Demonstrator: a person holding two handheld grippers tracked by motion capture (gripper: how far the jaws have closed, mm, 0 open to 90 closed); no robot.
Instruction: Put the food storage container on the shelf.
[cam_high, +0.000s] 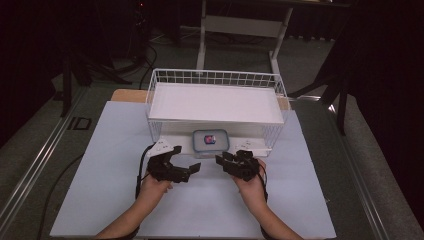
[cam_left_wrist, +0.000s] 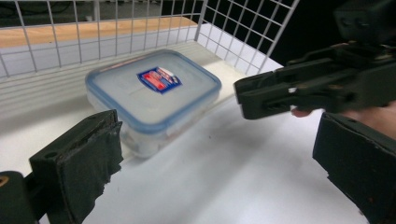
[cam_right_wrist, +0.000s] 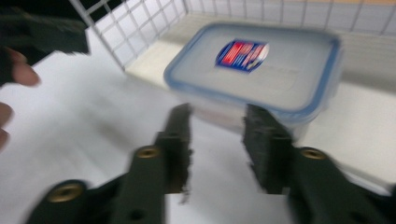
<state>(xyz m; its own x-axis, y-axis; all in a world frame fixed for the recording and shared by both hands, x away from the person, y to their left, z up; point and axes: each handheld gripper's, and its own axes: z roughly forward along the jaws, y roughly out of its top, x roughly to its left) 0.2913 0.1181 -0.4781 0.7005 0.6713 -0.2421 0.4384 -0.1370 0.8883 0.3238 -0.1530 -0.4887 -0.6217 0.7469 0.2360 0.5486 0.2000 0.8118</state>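
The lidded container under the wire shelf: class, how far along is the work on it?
Done: both grippers are at the container, which sits lid on beneath the wire shelf. In hand: the left gripper and right gripper, jaws apart, flank it without touching. Left: gripping and moving it.

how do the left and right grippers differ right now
The left gripper has its fingers spread wide; the right gripper has its fingers closer together, with a narrower gap. The left sits off the corner of the container; the right points more directly at its near side. Both are black, hand-held, and close to the container without touching it.
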